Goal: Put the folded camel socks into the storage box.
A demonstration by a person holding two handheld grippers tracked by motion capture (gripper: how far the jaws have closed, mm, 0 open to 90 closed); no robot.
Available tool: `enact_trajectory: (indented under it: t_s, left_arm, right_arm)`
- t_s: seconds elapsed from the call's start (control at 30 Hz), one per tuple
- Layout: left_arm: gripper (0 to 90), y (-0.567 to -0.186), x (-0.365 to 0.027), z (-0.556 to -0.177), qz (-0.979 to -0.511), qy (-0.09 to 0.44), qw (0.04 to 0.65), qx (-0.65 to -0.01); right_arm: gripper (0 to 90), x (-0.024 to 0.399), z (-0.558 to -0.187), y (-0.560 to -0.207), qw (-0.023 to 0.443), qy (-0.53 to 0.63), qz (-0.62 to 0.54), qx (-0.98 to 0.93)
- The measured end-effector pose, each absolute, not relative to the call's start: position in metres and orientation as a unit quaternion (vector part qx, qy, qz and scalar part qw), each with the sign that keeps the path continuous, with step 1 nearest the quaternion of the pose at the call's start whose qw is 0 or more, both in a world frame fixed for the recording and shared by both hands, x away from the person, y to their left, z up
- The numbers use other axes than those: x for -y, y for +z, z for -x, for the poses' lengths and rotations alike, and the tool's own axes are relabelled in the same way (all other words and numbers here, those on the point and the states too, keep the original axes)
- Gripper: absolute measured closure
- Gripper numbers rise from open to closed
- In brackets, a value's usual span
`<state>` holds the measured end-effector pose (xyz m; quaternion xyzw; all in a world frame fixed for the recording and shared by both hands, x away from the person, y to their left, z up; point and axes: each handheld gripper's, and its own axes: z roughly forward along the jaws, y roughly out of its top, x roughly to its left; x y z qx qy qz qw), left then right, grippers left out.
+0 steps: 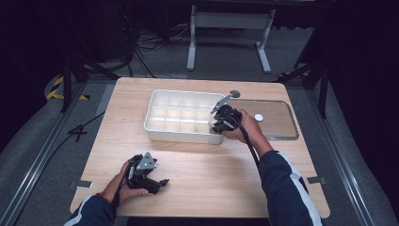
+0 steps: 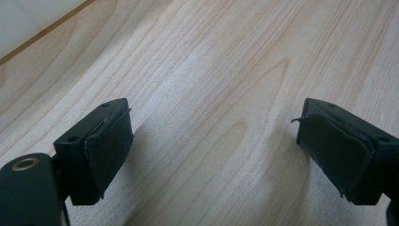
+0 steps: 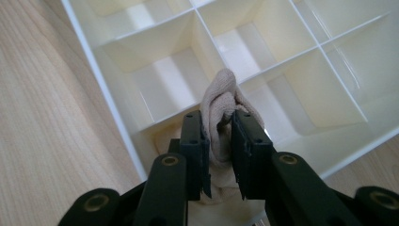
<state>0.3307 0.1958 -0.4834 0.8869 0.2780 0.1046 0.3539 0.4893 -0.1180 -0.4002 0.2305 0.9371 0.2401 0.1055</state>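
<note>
While the right gripper (image 3: 219, 155) hangs over the white divided tray (image 1: 155, 132), jaws narrow around a beige rolled cloth (image 3: 221, 101) above a near corner compartment, left gripper (image 2: 214, 146) on the worktop (image 1: 211, 165), jaws wide, holding nothing.

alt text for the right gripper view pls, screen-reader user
The right gripper has a bunched beige cloth between its two black jaws, over a corner compartment of a white divided tray. The other compartments in sight are empty, and the tray stands on a light wooden table.
</note>
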Motion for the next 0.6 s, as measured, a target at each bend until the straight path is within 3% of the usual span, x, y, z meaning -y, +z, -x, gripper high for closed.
enact_trajectory:
  t_s: [0.6]
  left_arm:
    - [11.2, -0.483, -0.196, -0.331, -0.888, 0.105, 0.353, -0.277]
  right_arm:
    - [72.8, 0.127, -0.470, -0.380, 0.126, 0.267, -0.215, -0.931]
